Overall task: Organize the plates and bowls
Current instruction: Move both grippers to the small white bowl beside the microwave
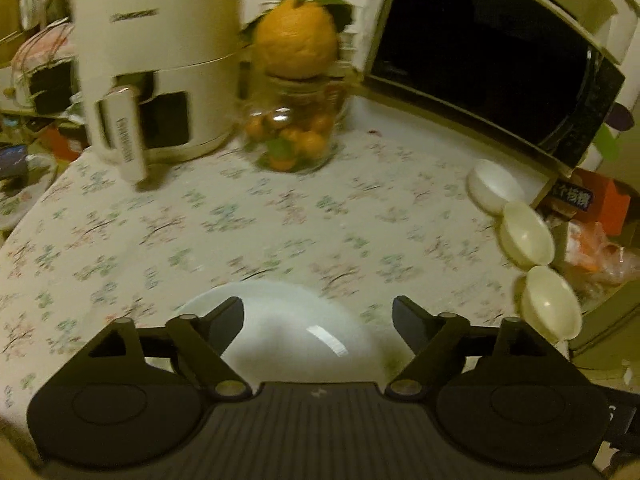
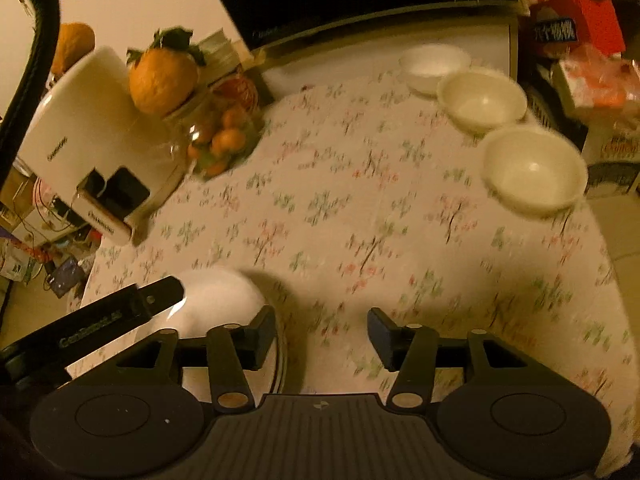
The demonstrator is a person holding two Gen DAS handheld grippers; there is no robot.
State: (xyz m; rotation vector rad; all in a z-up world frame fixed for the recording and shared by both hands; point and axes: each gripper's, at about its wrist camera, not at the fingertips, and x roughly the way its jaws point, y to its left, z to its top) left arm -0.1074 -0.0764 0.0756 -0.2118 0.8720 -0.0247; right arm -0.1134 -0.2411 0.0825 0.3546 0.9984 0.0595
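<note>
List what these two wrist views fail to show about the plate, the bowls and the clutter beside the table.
- Plate: near edge hidden behind the left gripper in the left wrist view; whether it is one plate or a stack is unclear.
- Bowls: motion blur hides whether neighbouring rims touch.
- Red box: label too blurred to read.

Left tool [image 1: 318, 320], right tool [image 2: 322, 334]: jaws apart, nothing gripped.

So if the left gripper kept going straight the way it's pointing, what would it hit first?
Most likely the white plate lying just ahead between the open left gripper fingers, on the floral tablecloth. Depth is hard to judge in this blurred fisheye view.
</note>
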